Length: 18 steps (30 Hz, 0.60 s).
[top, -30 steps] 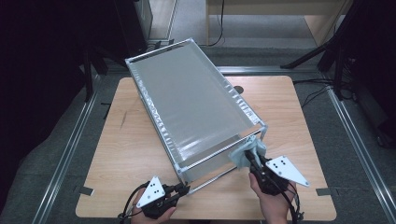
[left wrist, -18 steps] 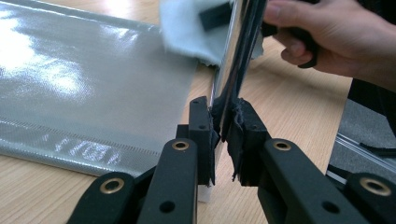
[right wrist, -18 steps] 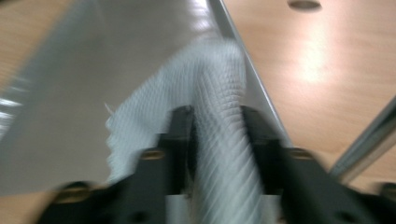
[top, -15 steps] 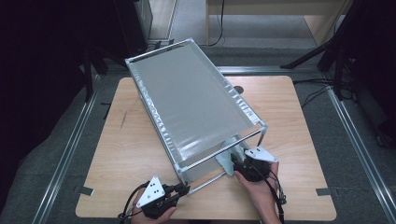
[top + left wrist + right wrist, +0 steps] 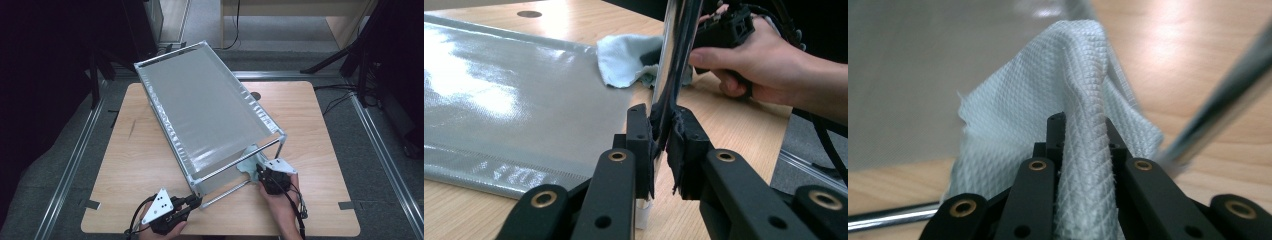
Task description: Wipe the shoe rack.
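A wooden counter (image 5: 150,150) carries a chrome rack (image 5: 210,117) with a grey fabric shelf, lying at an angle from the far left toward the near right. No writing can be read on anything.

The left tool (image 5: 192,201) sits at the near edge, its jaws closed tight on the rack's near corner post (image 5: 669,75); the left gripper view shows the pads squeezing the shiny tube.

The right tool (image 5: 260,176) is clamped shut on a pale waffle-weave cloth (image 5: 1058,115), which bunches up between its jaws. The cloth lies at the rack's near right end, by the lower rail (image 5: 227,192).

Compared with a second ago, the right tool has dropped from the top corner to below the frame and nearer the centre. The left tool has stayed put.

Bare counter lies open on both sides of the rack; the near edge is just behind both hands.
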Tool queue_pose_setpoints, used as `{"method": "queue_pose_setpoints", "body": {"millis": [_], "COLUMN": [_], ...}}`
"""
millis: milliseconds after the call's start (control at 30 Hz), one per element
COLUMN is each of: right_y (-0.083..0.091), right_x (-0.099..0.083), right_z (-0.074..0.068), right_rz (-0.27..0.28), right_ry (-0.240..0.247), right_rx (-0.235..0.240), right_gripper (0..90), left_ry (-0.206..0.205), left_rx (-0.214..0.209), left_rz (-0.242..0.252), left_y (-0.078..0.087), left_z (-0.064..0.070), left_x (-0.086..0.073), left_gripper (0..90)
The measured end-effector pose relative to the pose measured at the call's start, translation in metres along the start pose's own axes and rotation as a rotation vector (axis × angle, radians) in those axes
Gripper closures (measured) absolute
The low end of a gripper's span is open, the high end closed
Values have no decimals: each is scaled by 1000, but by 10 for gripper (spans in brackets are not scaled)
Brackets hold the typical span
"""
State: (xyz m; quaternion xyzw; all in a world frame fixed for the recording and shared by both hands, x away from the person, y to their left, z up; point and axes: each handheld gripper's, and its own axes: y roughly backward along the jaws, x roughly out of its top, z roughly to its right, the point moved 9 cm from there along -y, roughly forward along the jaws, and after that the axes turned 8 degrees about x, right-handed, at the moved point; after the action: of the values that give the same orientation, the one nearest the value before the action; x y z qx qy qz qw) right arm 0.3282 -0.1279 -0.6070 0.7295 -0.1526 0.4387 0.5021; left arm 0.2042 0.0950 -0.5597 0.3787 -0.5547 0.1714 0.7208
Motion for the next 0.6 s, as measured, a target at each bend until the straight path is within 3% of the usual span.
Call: {"method": "queue_pose_setpoints", "body": {"millis": [67, 133, 300, 367, 467, 600], "right_y": [-2, -5, -8, -8, -9, -9], "right_x": [-2, -4, -13, -16, -17, -12], "right_z": [-14, -36, -105, -125, -130, -96], "right_rz": [-7, -20, -57, -65, -67, -60], "right_ry": [4, 48, 147, 188, 203, 168], "right_rx": [46, 90, 278, 319, 319, 231], "right_gripper": [811, 810, 805, 801, 797, 798], "left_ry": [3, 2, 9, 9, 6, 6], "left_rx": [2, 4, 3, 3, 4, 6], "left_rz": [-1, -2, 1, 0, -2, -2], "left_y": [0, -1, -1, 0, 0, 1], "left_z": [0, 0, 0, 0, 0, -1], "left_x": [0, 0, 0, -1, -1, -1], "left_gripper": [806, 806, 806, 806, 806, 806]}}
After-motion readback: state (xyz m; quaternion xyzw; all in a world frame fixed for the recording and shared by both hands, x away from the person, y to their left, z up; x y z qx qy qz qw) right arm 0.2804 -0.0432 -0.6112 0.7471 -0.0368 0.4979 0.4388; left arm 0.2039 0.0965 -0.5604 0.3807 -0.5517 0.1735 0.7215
